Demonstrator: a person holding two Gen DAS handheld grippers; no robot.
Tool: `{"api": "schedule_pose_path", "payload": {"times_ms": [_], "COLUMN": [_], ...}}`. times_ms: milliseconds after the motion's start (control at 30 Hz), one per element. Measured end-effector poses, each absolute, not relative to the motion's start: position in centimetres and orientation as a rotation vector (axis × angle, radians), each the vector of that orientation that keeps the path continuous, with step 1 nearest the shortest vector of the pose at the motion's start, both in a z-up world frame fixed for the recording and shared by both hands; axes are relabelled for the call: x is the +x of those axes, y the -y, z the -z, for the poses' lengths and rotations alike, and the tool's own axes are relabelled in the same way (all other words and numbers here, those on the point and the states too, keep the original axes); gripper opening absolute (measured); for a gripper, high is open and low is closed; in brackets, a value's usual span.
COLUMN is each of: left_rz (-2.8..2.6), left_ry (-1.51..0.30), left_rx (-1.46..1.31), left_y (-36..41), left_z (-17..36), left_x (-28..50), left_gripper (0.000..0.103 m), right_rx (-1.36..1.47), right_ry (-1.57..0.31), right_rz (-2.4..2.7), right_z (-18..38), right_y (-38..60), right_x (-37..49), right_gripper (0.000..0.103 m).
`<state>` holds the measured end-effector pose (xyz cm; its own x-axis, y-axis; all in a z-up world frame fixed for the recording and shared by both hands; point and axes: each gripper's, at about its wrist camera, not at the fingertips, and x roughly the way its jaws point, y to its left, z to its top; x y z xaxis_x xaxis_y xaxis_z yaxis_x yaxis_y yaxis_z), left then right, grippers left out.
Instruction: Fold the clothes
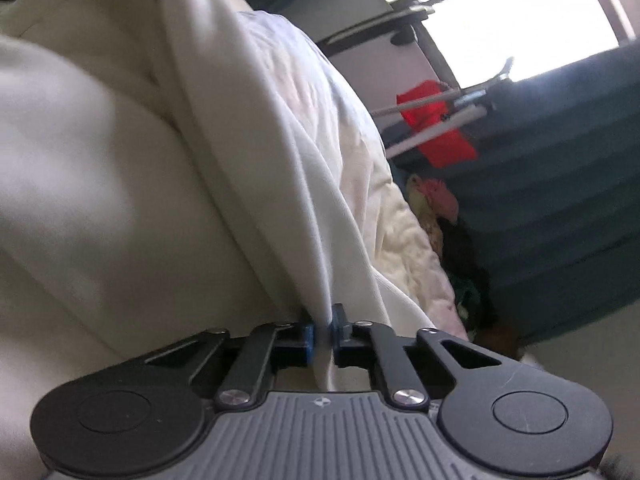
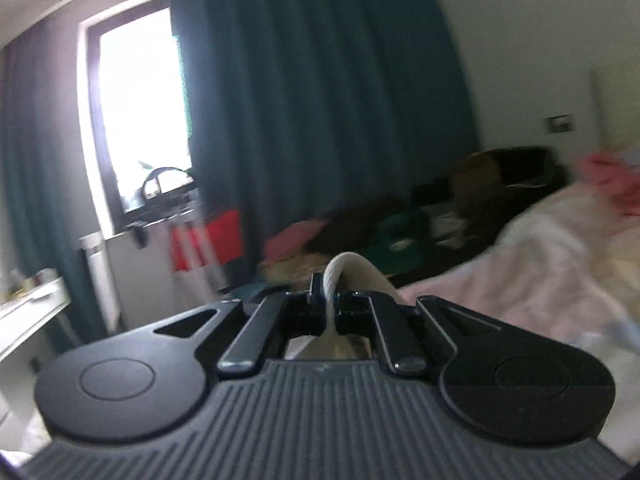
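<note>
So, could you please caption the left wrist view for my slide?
Left gripper pinching a fold of white garment beside the bed.

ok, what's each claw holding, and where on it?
Both hold the white garment: left claw pinches a hanging fold, right claw a bunched edge.

My left gripper (image 1: 323, 330) with black linkage arms, blue pads (image 1: 308, 336), silver screws, ribbed grey housing, my right gripper (image 2: 329, 304) matching, black-jawed

White garment (image 1: 120, 180) cut off by the left and top edges, its shape unreadable, heap of dark clothes (image 2: 384, 232) motion-blurred, pink item (image 2: 612, 184) smeared at the right edge, bed (image 2: 540, 264) partly out of frame
</note>
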<state>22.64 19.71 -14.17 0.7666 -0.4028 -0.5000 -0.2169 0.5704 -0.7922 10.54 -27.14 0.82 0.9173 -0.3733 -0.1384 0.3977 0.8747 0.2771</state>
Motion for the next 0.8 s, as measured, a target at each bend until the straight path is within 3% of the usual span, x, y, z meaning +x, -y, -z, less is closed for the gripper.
{"api": "schedule_pose_path", "payload": {"times_ms": [233, 467, 800], "left_rz": [0.136, 0.132, 0.092], "left_ry": [-0.627, -0.589, -0.620], "left_rx": [-0.950, -0.848, -0.733], "left_y": [-19.4, -18.1, -16.0], "left_z": [12.0, 11.5, 12.9], "left_x": [22.7, 24.9, 28.3], "left_gripper": [0.005, 0.004, 0.004], "right_rx": [0.244, 0.206, 0.146], "right_ry": [-0.016, -0.187, -0.579], "right_rz": [0.506, 0.567, 0.569], "right_z": [1.0, 2.3, 10.3], "right_y": [29.4, 32.6, 34.5], "right_x": [8.6, 23.6, 41.8], "right_gripper": [0.006, 0.006, 0.009]}}
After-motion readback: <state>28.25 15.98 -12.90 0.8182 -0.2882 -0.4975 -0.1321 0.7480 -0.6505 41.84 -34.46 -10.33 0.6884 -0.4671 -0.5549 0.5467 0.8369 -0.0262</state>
